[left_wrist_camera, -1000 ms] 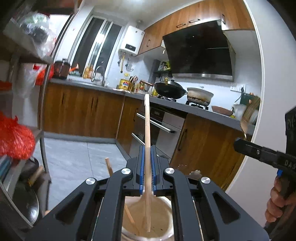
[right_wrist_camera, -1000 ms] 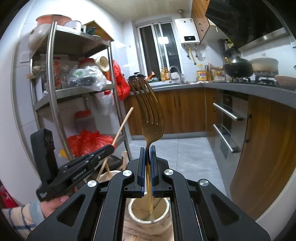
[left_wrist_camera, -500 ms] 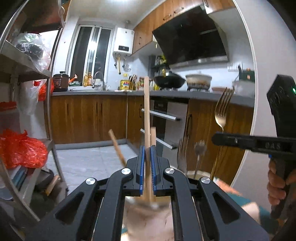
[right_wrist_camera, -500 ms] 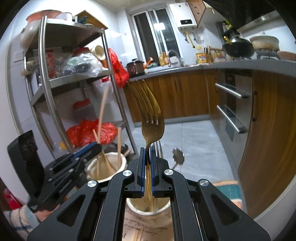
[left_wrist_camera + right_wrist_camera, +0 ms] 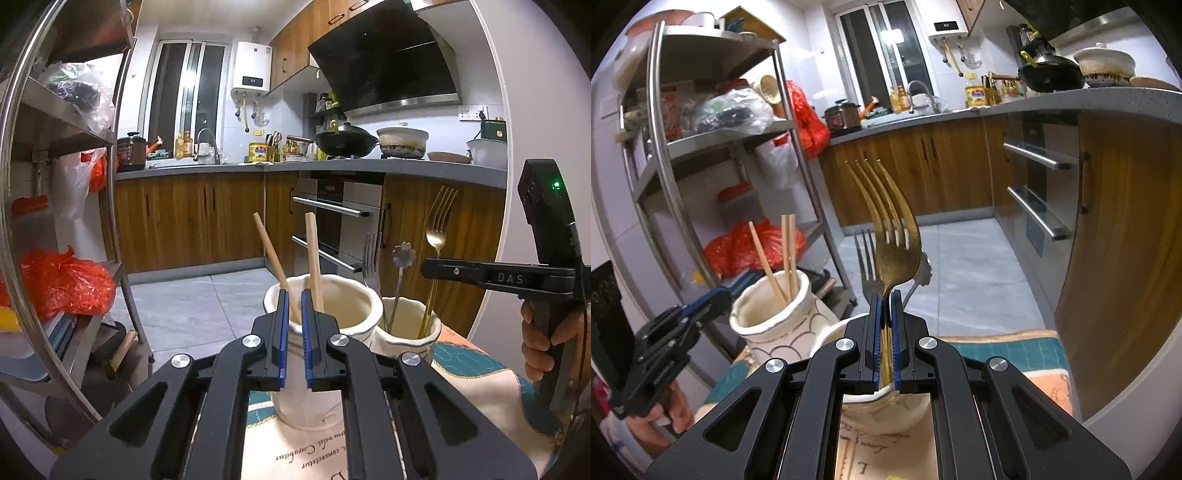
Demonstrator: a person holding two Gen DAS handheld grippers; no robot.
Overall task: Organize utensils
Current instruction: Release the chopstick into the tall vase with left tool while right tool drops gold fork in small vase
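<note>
Our right tongs (image 5: 885, 299) clamp the gold fork (image 5: 895, 251), its handle down in the smaller jar (image 5: 410, 325). Our left tongs (image 5: 293, 299) have just parted slightly, empty, by the chopstick jar (image 5: 325, 295).

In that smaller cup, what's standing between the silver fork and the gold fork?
A thin metal stick with a flower-shaped top stands between the silver fork and the gold fork; the left wrist view shows it.

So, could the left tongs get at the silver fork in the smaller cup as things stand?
Probably not cleanly. The left tongs, just opened and empty, are free, but the right tongs, shut on the gold fork, hang over that cup close beside the silver fork.
</note>
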